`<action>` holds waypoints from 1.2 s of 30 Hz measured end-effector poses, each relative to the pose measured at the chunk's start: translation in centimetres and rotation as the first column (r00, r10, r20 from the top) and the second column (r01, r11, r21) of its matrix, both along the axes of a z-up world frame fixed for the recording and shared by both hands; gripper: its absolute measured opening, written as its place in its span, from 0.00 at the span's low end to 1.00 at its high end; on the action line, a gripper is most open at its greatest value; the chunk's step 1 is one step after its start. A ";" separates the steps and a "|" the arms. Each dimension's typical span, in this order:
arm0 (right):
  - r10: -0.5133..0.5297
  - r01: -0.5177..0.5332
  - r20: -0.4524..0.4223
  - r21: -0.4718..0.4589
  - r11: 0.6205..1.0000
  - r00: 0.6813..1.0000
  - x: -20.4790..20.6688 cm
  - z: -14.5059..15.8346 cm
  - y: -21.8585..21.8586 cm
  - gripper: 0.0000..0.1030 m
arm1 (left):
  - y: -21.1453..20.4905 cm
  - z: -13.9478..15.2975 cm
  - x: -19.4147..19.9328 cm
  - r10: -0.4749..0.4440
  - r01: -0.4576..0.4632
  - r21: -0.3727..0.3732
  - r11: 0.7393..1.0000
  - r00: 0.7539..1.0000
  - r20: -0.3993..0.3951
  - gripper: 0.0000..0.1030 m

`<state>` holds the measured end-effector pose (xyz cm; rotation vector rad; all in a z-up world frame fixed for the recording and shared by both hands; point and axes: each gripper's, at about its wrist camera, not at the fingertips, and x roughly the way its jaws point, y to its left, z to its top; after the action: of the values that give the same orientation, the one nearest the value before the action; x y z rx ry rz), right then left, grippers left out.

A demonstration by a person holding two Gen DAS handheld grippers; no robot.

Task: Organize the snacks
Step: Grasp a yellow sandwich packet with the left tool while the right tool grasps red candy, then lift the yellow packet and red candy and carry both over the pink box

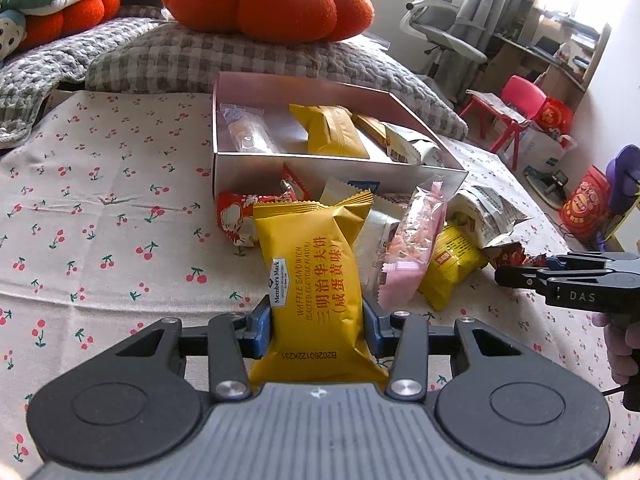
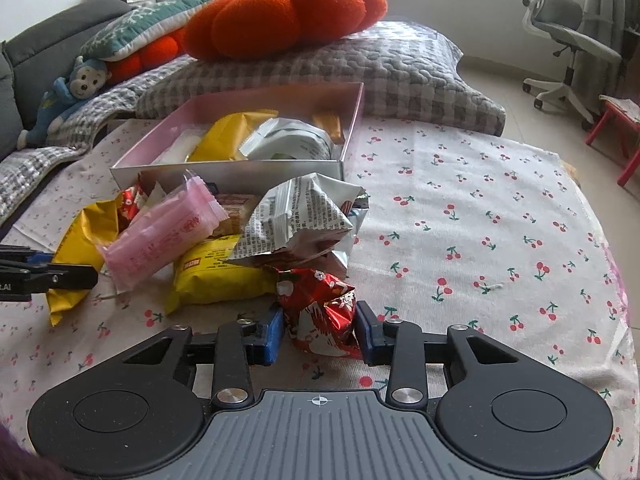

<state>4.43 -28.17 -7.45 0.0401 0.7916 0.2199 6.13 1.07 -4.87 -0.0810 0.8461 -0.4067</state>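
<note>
My left gripper (image 1: pixel 316 320) is shut on a yellow waffle sandwich packet (image 1: pixel 312 264), its blue pads pressing both sides, just in front of the snack pile. My right gripper (image 2: pixel 319 332) is shut on a crumpled red snack packet (image 2: pixel 320 304) at the near edge of the pile. The pile also holds a pink packet (image 2: pixel 160 236), a small yellow packet (image 2: pixel 216 276) and a white printed packet (image 2: pixel 300 216). Behind it stands an open pink box (image 2: pixel 224 172) with several snacks inside. In the left wrist view the right gripper (image 1: pixel 504 274) comes in from the right.
Everything lies on a cherry-print cloth (image 2: pixel 460 240). A grey checked pillow (image 2: pixel 360 68) with an orange pumpkin cushion (image 2: pixel 288 12) lies behind the box. An office chair (image 2: pixel 564 40) and a red stool (image 1: pixel 516 104) stand on the floor to the right.
</note>
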 end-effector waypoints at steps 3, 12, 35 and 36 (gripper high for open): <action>0.000 0.000 0.001 0.010 1.000 1.000 -0.4 0.2 0.0 0.34 | 0.1 0.2 -0.1 0.004 -0.004 0.000 1.000 1.000 0.004 0.39; 0.023 -0.023 0.005 0.035 0.999 1.000 -1.1 1.0 0.4 0.34 | 0.5 1.1 -0.2 0.016 -0.016 -0.020 1.000 1.000 0.025 0.38; 0.082 -0.093 0.081 0.151 0.984 0.993 -0.9 5.4 3.4 0.34 | -0.1 4.1 2.9 0.091 -0.088 -0.044 0.995 0.993 0.078 0.38; 0.077 -0.089 0.084 0.153 0.984 0.994 -0.6 5.4 3.5 0.34 | -0.1 4.2 3.2 0.095 -0.091 -0.049 0.995 0.992 0.081 0.38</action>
<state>3.79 -24.64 -2.02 0.1460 0.6982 0.3607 9.29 0.94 -0.70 -0.1445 0.7481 -0.3392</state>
